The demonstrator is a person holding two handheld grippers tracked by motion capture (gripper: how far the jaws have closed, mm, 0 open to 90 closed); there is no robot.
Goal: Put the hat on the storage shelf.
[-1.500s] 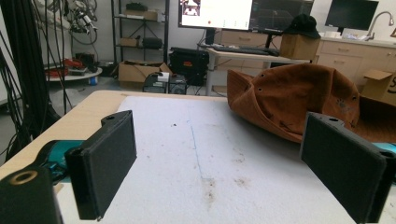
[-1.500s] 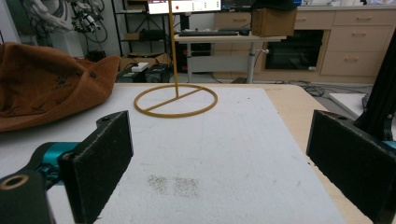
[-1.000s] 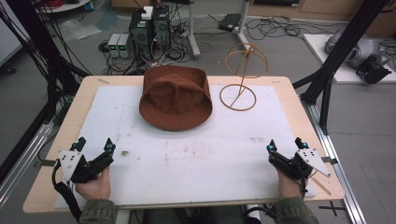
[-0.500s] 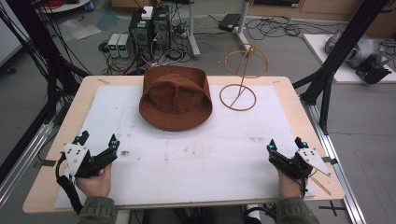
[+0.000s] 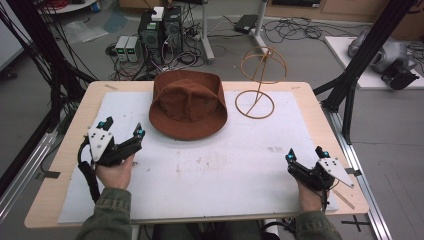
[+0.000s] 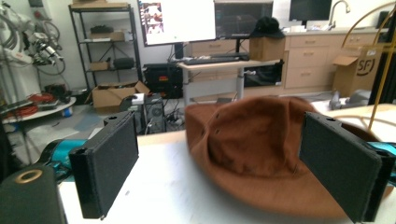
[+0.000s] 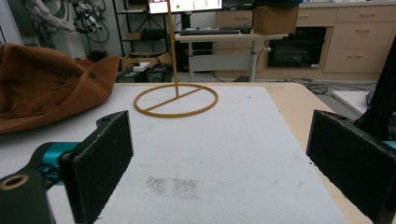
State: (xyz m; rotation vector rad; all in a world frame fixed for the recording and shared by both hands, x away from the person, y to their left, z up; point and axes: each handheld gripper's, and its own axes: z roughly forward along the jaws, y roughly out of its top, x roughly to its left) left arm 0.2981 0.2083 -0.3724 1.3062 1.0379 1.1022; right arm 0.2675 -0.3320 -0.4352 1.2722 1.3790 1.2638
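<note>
A brown brimmed hat (image 5: 188,104) lies on the white mat at the back middle of the table. To its right stands a gold wire hat stand (image 5: 258,85) with a ring base and a round wire top. My left gripper (image 5: 121,128) is open, just left of the hat's brim; the hat (image 6: 261,149) lies ahead between its jaws in the left gripper view. My right gripper (image 5: 305,153) is open near the front right, with nothing between its jaws. The stand's ring base (image 7: 176,100) and the hat (image 7: 46,84) lie ahead of it in the right gripper view.
A white mat (image 5: 210,170) covers most of the wooden table (image 5: 65,150). Black frame posts (image 5: 360,60) flank the table. Computers and cables (image 5: 160,30) sit on the floor behind it.
My left gripper has moved forward and to the right, toward the hat's brim. The right gripper has stayed about where it was.
</note>
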